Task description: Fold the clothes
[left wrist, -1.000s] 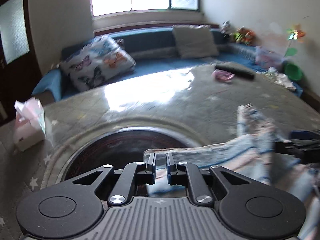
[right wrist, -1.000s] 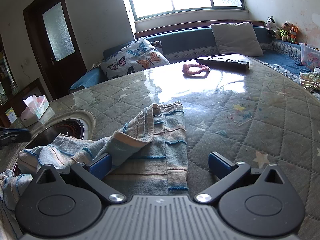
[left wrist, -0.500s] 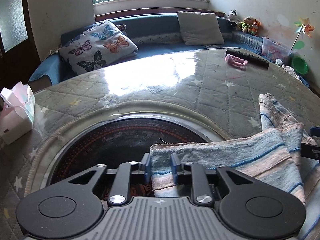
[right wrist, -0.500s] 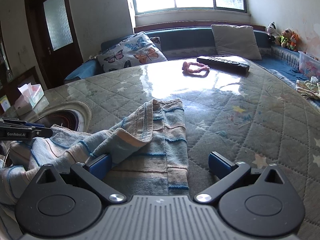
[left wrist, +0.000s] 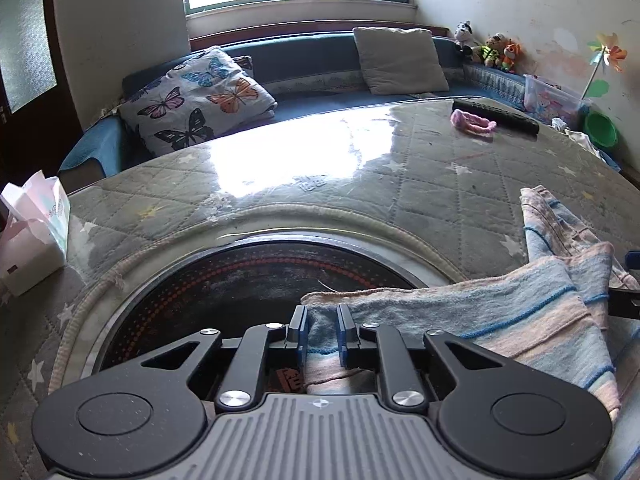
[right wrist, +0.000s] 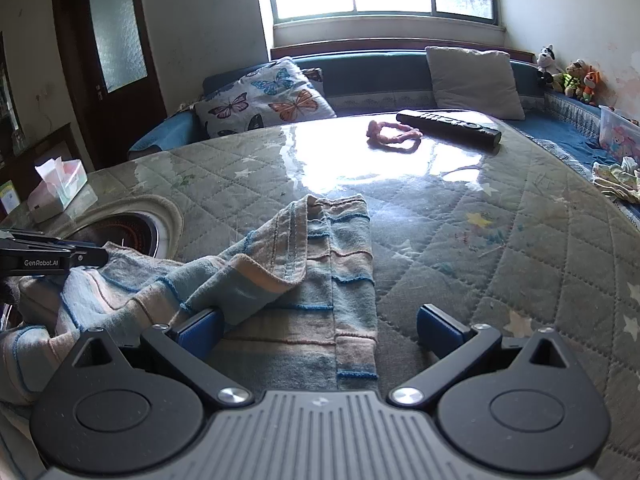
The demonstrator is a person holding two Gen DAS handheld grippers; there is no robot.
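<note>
A striped blue and pink garment (right wrist: pixel 320 272) lies partly folded on the quilted table cover (right wrist: pixel 500 240). My left gripper (left wrist: pixel 322 330) is shut on the garment's left edge (left wrist: pixel 460 320), above the round black stove plate (left wrist: pixel 240 288). It also shows at the left of the right wrist view (right wrist: pixel 48 258). My right gripper (right wrist: pixel 318 326) is wide open and low over the garment's near part. Its left finger (right wrist: pixel 198 326) sits under a raised fold; the right finger (right wrist: pixel 438 326) is beside the cloth, on the cover.
A pink hair band (right wrist: pixel 394 136) and a black remote (right wrist: pixel 450 126) lie at the table's far side. A tissue box (right wrist: pixel 60 188) stands at the left edge. A sofa with a butterfly pillow (right wrist: pixel 266 98) runs behind the table.
My left gripper has dropped lower with the garment's edge still in it, and the cloth has settled flatter. The right gripper has stayed open in place.
</note>
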